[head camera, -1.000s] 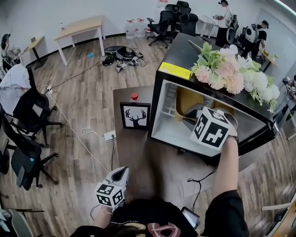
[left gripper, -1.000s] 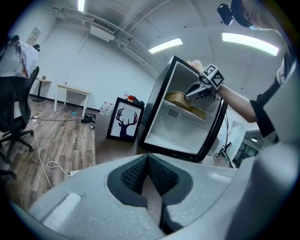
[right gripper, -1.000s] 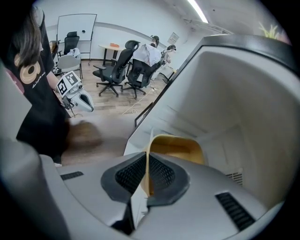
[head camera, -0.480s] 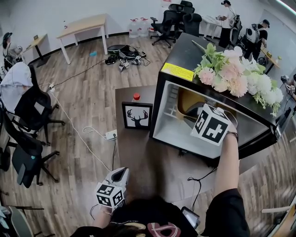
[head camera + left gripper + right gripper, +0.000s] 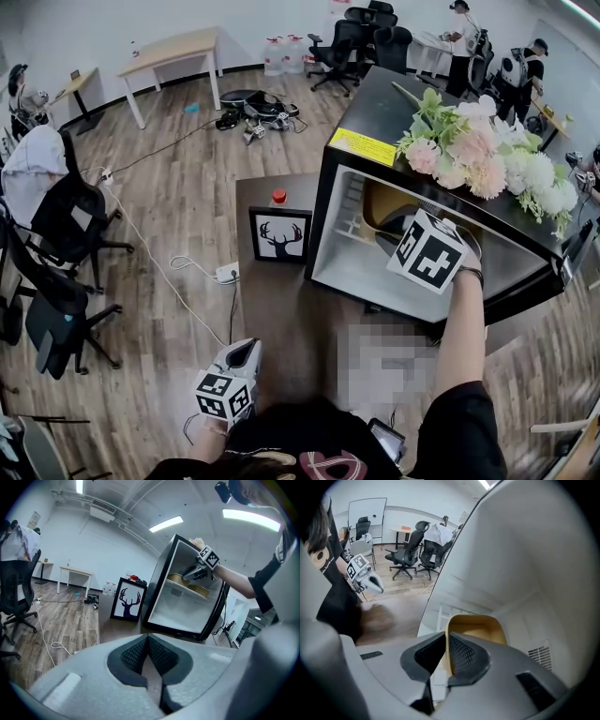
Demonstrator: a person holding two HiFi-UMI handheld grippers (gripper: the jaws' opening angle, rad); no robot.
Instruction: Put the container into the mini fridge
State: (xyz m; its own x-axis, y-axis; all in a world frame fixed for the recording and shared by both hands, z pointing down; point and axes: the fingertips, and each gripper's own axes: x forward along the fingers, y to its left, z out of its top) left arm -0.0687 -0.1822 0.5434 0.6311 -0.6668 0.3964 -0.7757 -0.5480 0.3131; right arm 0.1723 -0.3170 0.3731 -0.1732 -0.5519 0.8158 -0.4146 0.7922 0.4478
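The yellow container (image 5: 477, 626) sits inside the mini fridge (image 5: 324, 202), its rim pinched between the jaws of the right gripper (image 5: 445, 638) (they have just been easing apart). The left gripper (image 5: 148, 638), near, is clenched on nothing.

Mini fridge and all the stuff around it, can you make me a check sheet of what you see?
Surface: brown table, holds the mini fridge, which stands open.
Job's things: yellow container inside the fridge.
Clutter: deer picture, red-topped thing; flowers on the fridge.
Grippers: left gripper shut, empty, held low; right gripper inside the fridge, fingers on the container's rim, just been opening.
Cables: socket strip and its lead on the floor.
Surroundings: office chairs, desks, people at the back.
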